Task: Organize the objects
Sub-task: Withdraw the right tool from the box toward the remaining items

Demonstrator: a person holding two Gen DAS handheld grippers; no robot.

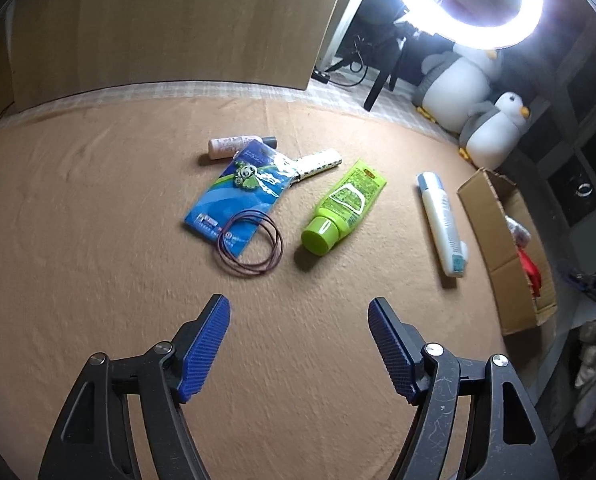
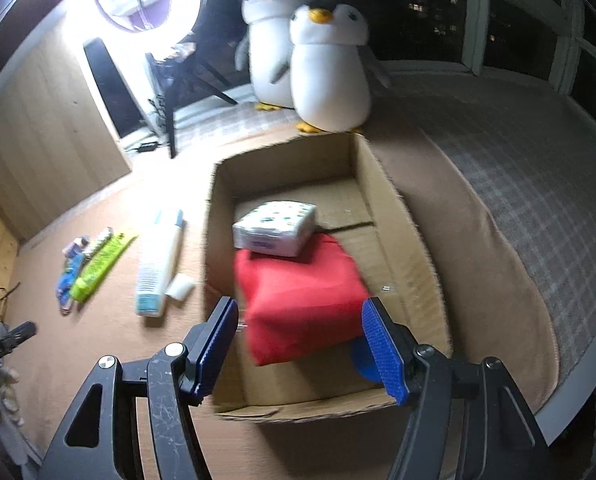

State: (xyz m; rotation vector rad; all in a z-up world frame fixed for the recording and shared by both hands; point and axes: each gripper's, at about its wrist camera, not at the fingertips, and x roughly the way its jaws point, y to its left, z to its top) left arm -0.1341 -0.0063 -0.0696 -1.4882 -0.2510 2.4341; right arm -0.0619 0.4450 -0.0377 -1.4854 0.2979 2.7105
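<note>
Both grippers empty, jaws apart. Right gripper (image 2: 298, 344) hangs over cardboard box (image 2: 410, 240); I'd next take left gripper (image 1: 299, 344) to green tube (image 1: 340, 210), 12 o'clock.

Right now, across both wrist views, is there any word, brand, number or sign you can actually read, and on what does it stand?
None can be read.
green tube: printed label, too small and blurred.
blue card packet: white print at its lower corner, illegible.
white bottle: bluish print, illegible.
pink bottle: faint print, illegible.
white tissue pack inside the cardboard box: pattern and a bluish label, blurred.
</note>
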